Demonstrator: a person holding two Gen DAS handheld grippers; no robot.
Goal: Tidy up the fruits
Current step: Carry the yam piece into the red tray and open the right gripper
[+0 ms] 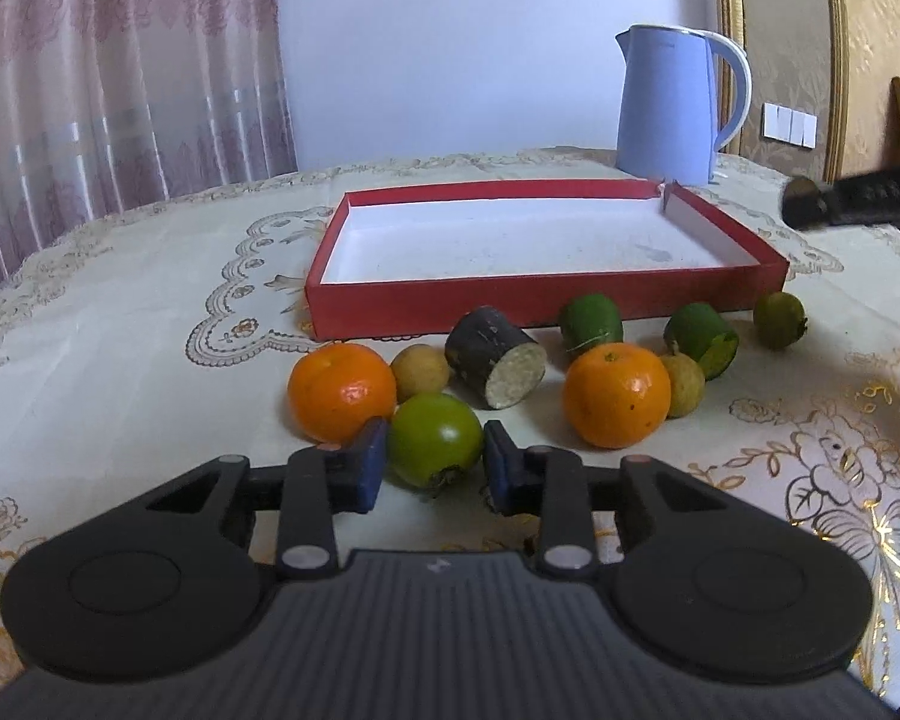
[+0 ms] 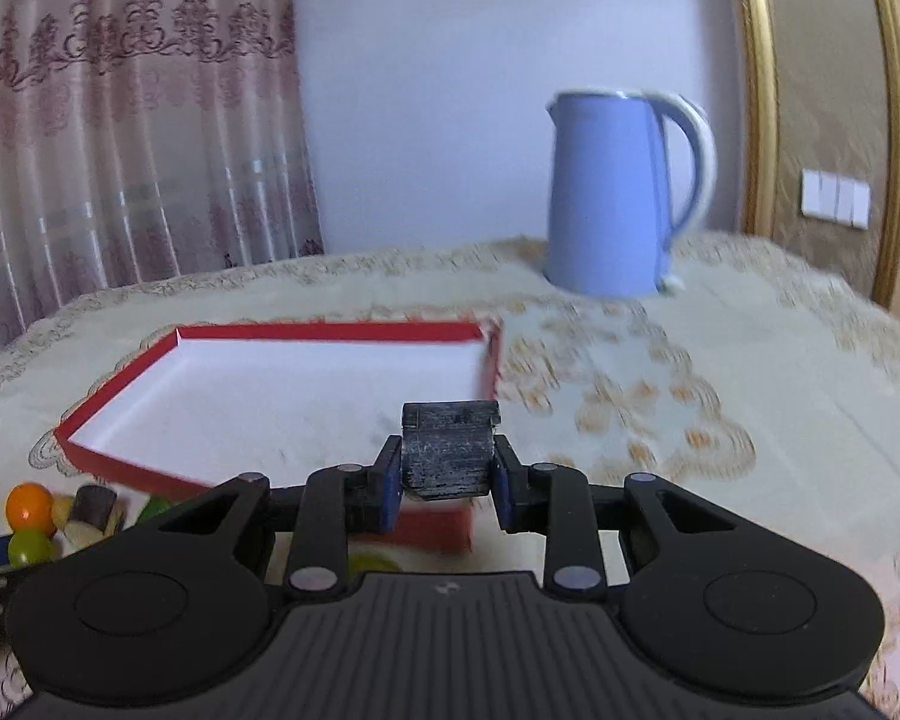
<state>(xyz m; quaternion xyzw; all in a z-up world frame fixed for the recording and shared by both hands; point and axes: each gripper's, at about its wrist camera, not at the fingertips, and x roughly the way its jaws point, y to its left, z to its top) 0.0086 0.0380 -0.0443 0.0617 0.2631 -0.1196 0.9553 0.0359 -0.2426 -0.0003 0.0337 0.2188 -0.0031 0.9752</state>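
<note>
While the left gripper point(image 1: 433, 461) has its jaws wide around a shiny green fruit point(image 1: 435, 440) near the counter's front edge, the right gripper point(image 2: 447, 477) squeezes a dark stubby chunk point(image 2: 448, 450) above the red tray point(image 2: 114, 463).

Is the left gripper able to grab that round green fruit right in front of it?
Probably yes. The left gripper is open, with its blue pads on either side of the round green fruit. Nothing sits between them; the orange beside it looks close but not blocking.

Red box point(image 1: 546, 307), orange fruit point(image 1: 342, 391), blue kettle point(image 1: 666, 108).
</note>
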